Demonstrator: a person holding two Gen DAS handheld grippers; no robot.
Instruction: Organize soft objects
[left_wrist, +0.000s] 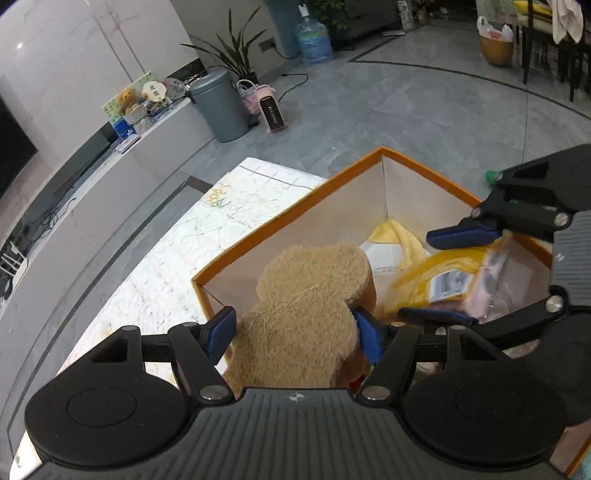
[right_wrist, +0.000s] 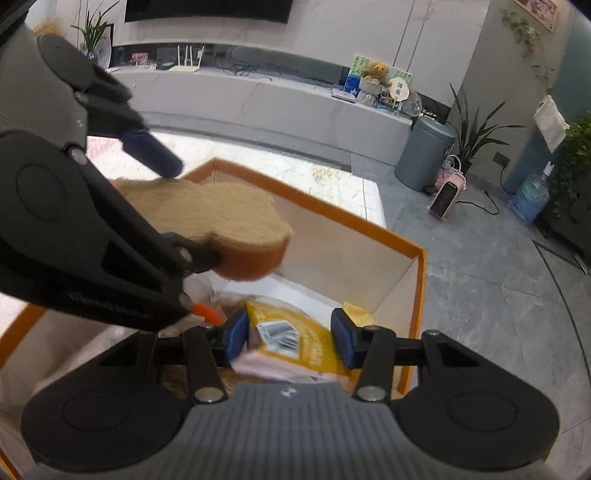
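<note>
Both claws hover over the orange-rimmed box (left_wrist: 295, 206) on the tabletop (left_wrist: 177, 236): left claw (left_wrist: 295, 334) wide, clamping the tan fibre pad (left_wrist: 306, 306); right claw (right_wrist: 291, 341) half-closed on the yellow packet (right_wrist: 295, 343).

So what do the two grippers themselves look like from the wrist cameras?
Both match. The left gripper and right gripper each have a grey ribbed body with a small emblem, two round black discs at its sides, black linkage arms with silver screw heads, and blue pads on the fingers. No cables or sleeves are visible.
</note>
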